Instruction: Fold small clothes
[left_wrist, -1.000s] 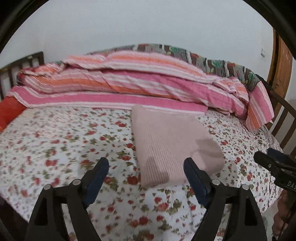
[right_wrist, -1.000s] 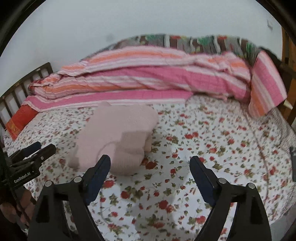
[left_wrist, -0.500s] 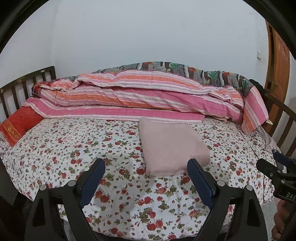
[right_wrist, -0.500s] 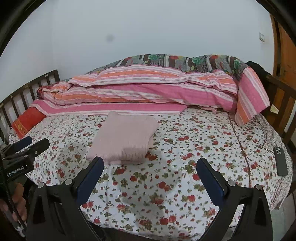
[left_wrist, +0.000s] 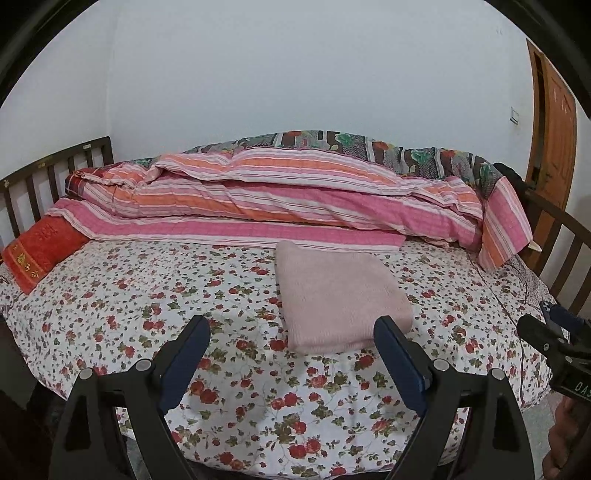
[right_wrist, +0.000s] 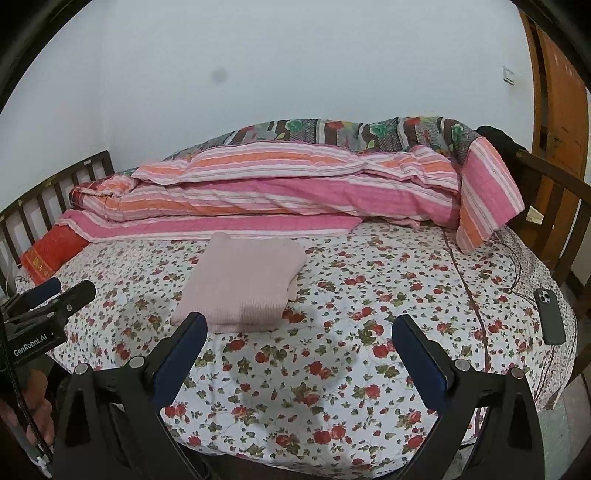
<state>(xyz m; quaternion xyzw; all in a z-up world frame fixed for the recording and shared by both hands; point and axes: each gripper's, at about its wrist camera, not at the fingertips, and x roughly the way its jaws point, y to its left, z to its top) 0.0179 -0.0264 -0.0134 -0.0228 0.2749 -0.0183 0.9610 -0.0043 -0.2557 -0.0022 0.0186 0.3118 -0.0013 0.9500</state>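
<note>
A pale pink knit garment (left_wrist: 338, 295) lies folded into a flat rectangle on the flowered bedsheet (left_wrist: 147, 295); it also shows in the right wrist view (right_wrist: 245, 282). My left gripper (left_wrist: 291, 328) is open and empty, held back above the bed's near edge, short of the garment. My right gripper (right_wrist: 299, 325) is open and empty, also back from the garment, which lies ahead and to its left. The left gripper (right_wrist: 55, 295) shows at the left edge of the right wrist view, and the right gripper (left_wrist: 550, 328) at the right edge of the left wrist view.
A pink and orange striped quilt (left_wrist: 277, 195) is piled along the far side of the bed. A red pillow (left_wrist: 40, 251) lies at the left by the wooden headboard (left_wrist: 48, 173). A dark phone (right_wrist: 550, 314) lies on the bed's right edge. A wooden door (right_wrist: 561, 103) stands at the right.
Both grippers have pulled back and up from the folded garment, so more of the bed and room shows. The garment lies still.
</note>
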